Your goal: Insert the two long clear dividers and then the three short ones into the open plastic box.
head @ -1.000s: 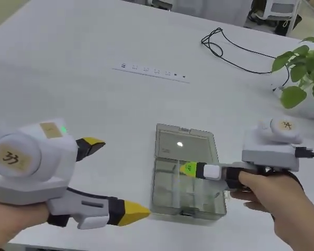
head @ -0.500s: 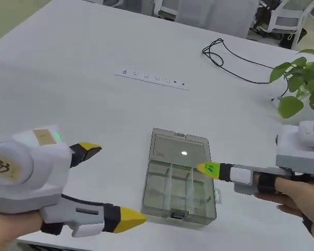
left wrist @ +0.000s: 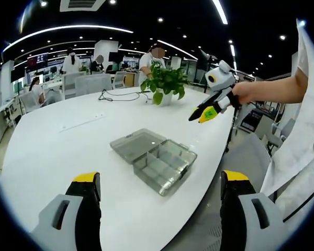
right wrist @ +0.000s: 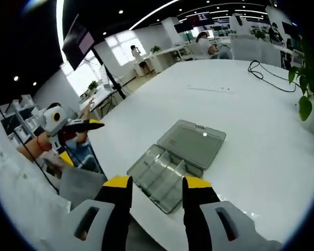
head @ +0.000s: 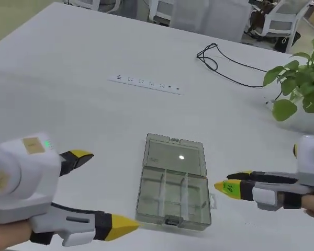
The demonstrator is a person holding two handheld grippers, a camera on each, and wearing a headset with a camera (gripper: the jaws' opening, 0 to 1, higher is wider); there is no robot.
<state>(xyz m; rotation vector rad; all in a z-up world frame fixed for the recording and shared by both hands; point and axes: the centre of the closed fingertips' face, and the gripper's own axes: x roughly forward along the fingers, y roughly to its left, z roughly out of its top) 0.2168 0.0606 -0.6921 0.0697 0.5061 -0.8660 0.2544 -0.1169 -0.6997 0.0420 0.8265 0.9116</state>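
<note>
Plastic box (head: 172,201) open by the counter's (head: 68,63) near edge, lid (head: 175,154) flat toward the far side.
Left hand-held gripper (head: 105,190) hangs left of the box, jaws wide apart; right hand-held gripper (head: 231,180), jaws narrowly apart and empty, sits just beside its right edge. Bare counter runs back to a power strip (head: 146,83), cable (head: 220,57) and plant (head: 298,83).

Bright even ceiling light; glare spot on box lid (head: 181,157); fisheye edges warp.
</note>
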